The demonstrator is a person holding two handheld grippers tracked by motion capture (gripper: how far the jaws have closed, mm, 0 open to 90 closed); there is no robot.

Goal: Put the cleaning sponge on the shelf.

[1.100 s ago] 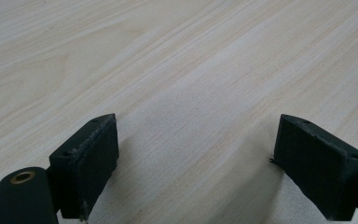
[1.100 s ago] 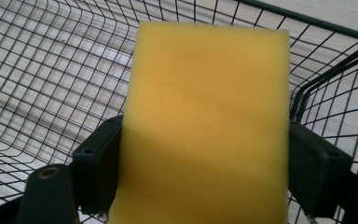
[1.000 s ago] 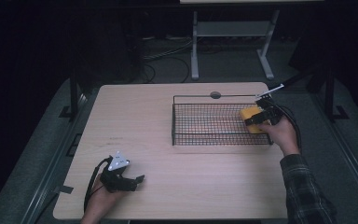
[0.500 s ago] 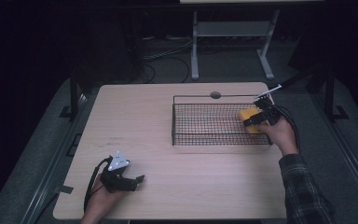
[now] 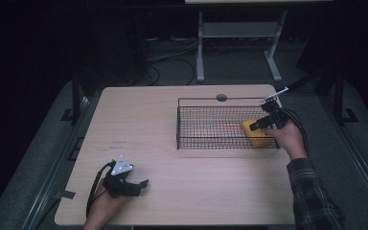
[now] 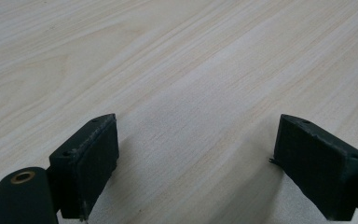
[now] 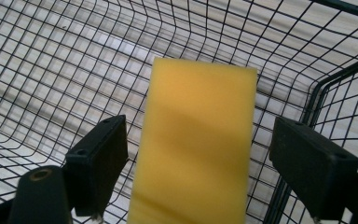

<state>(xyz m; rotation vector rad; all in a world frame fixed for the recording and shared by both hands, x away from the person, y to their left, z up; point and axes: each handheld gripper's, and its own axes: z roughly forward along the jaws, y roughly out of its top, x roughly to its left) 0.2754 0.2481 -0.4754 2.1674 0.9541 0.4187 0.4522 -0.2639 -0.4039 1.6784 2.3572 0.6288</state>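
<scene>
Nearest the person, the left gripper (image 5: 141, 184) rested low over the bare table (image 5: 139, 120) at its near left corner, its jaws spread wide with nothing but wood grain between them. It posed little risk where it was, though its trailing cable looped toward the table edge and could have snagged if the hand swung out.

Farther off, at the right end of the wire basket (image 5: 206, 127), the right gripper (image 7: 198, 163) reached in over the rim. Its jaws stood wide apart on either side of the yellow block (image 7: 198, 140), with clear gaps on both sides (a sponge, perhaps, though the pictures did not settle it). The block lay inside the basket near its right wall.

The likely trouble sat there: the right jaw was close to the mesh wall, so a closing or lifting move could have caught a wire and dragged the light basket. An off-centre pinch might also have tipped the block against the mesh.
</scene>
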